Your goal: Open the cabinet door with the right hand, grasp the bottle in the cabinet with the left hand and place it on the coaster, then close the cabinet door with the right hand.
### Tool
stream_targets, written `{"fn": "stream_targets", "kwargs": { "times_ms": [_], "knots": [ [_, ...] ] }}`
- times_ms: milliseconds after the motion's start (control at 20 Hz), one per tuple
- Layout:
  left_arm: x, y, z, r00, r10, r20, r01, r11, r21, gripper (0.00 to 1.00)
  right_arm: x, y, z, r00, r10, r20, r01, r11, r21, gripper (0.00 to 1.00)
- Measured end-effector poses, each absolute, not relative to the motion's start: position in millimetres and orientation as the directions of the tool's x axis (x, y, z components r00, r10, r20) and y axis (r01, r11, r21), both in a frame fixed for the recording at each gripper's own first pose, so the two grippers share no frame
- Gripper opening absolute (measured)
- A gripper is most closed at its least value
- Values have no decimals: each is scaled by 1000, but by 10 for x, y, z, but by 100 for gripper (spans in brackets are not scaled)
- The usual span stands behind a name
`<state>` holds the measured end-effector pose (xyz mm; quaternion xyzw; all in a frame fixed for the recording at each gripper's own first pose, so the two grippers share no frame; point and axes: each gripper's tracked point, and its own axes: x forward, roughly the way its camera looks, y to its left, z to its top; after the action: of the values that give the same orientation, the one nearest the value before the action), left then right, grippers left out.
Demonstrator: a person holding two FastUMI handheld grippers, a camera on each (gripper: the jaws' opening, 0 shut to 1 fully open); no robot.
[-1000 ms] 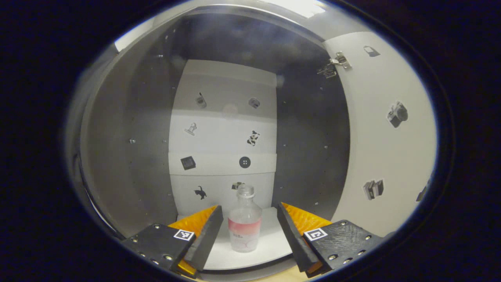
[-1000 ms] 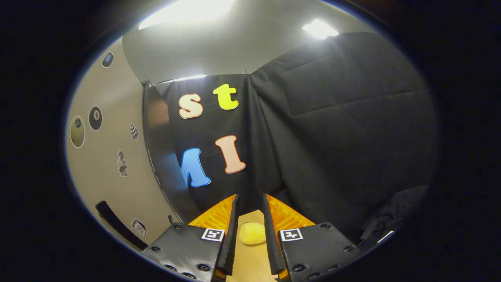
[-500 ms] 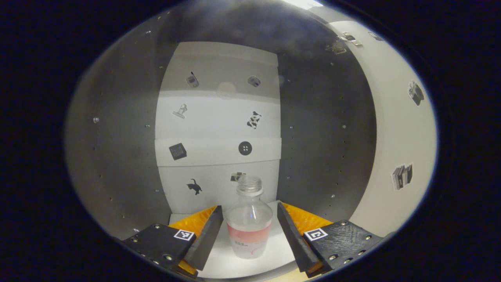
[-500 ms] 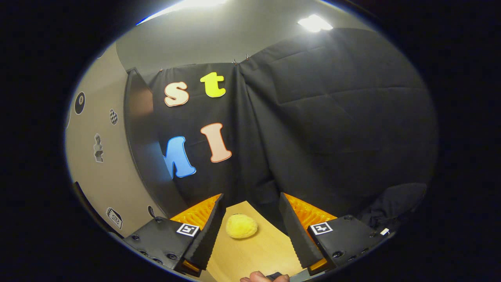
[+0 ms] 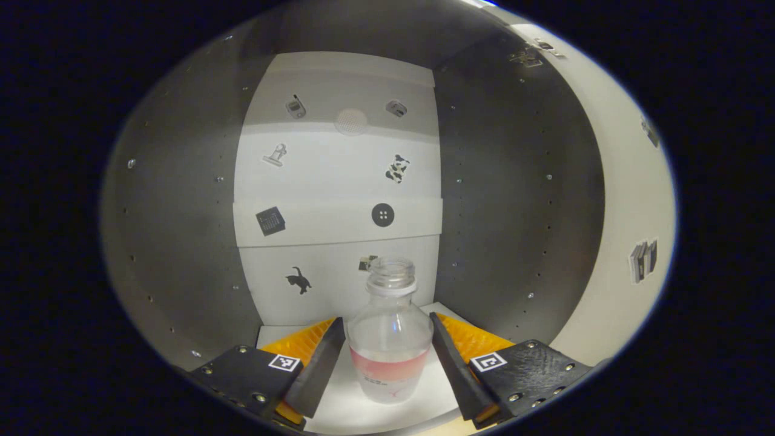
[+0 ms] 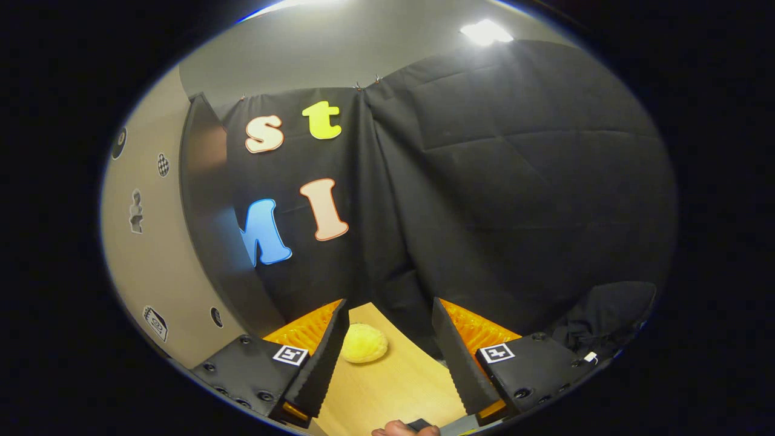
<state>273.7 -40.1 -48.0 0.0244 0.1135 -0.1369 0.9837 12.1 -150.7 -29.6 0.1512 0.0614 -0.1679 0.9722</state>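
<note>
**Left gripper brackets the bottle inside the open cabinet**

The clear uncapped bottle (image 5: 390,339) stands upright on the white cabinet floor (image 5: 339,412), between the wide-spread fingers of the left gripper (image 5: 387,357). Whether they touch it I cannot tell; likely a squeeze comes next. The cabinet door (image 5: 629,200) is swung aside at right, clearing the reach. The bottle's pink label carries print too small to read. The right gripper (image 6: 387,357) hangs wide apart and empty over the wooden table (image 6: 393,387), near a yellow coaster (image 6: 364,343), probably waiting to shut the door.

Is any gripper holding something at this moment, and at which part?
Nothing is held. The left gripper is open around the bottle body, not yet pressing. The right gripper is open.
</note>
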Motion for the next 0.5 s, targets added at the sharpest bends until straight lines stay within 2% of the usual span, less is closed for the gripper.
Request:
{"fn": "stream_targets", "kwargs": {
  "times_ms": [150, 250, 350, 400, 500],
  "knots": [
    [2748, -411, -509, 936, -265, -232, 271, 963, -7, 85, 138, -1527, -370, 937, -300, -181, 343, 891, 297, 80],
    [2739, -432, -494, 937, -269, -222, 269, 963, -28, 74, 155, -1558, -404, 936, -299, -186, 345, 888, 305, 80],
    [2713, -436, -488, 938, -267, -220, 265, 963, -41, 74, 163, -1595, -435, 934, -302, -190, 349, 886, 305, 80],
    [2696, -447, -486, 938, -270, -219, 267, 963, -44, 74, 183, -1602, -443, 934, -302, -189, 348, 888, 302, 88],
    [2661, -414, -485, 946, -243, -214, 243, 970, -28, 74, 195, -1618, -442, 939, -293, -181, 337, 891, 304, 88]
  ]
}}
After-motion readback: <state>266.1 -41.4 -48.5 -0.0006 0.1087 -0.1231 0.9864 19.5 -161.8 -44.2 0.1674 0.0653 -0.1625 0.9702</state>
